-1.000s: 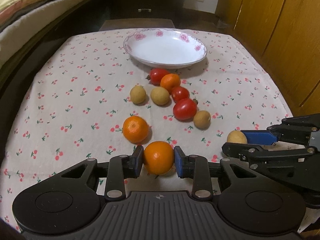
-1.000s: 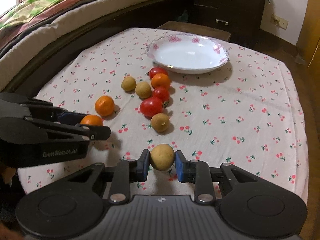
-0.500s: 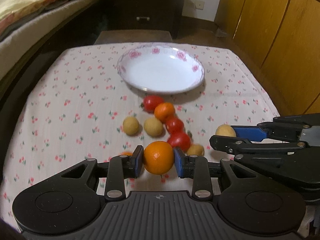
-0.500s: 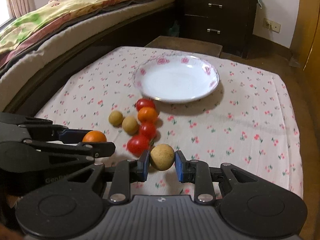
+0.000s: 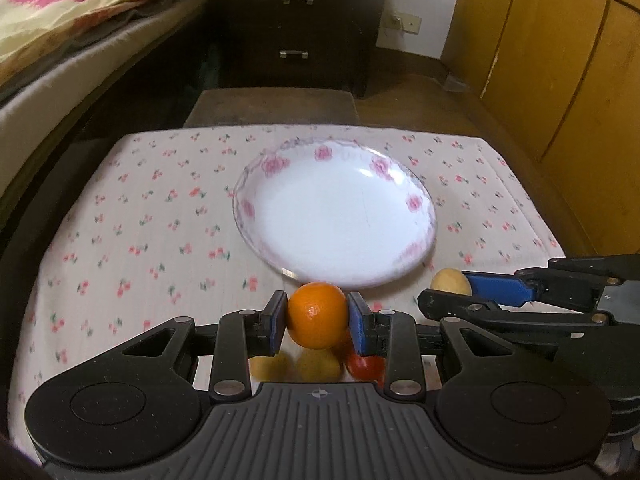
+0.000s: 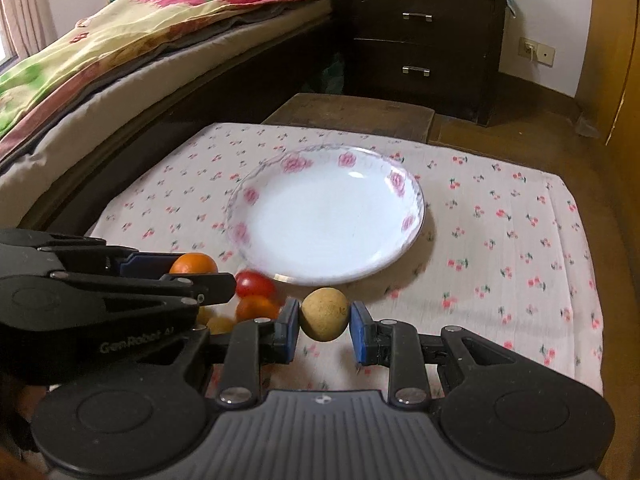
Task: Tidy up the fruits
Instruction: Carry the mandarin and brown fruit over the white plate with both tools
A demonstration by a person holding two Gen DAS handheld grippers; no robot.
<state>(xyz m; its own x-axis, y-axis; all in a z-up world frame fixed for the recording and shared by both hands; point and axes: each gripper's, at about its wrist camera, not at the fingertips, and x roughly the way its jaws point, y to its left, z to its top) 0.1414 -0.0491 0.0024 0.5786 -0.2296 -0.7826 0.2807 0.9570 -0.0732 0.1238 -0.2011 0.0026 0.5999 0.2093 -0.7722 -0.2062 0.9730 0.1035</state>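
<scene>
My left gripper is shut on an orange and holds it in the air just before the near rim of the white flowered plate. My right gripper is shut on a tan round fruit, also raised near the plate; it shows at the right in the left wrist view. The plate has nothing in it. Below the grippers lie a red tomato, a small orange and yellowish fruits, partly hidden.
The table wears a white cloth with a cherry print. A bed with a bright quilt runs along the left. A dark dresser stands behind, a brown stool at the far edge, wooden cabinets on the right.
Both grippers have lifted their fruits off the cloth and moved forward toward the plate, which now looms larger. The loose fruits have dropped low in view.
</scene>
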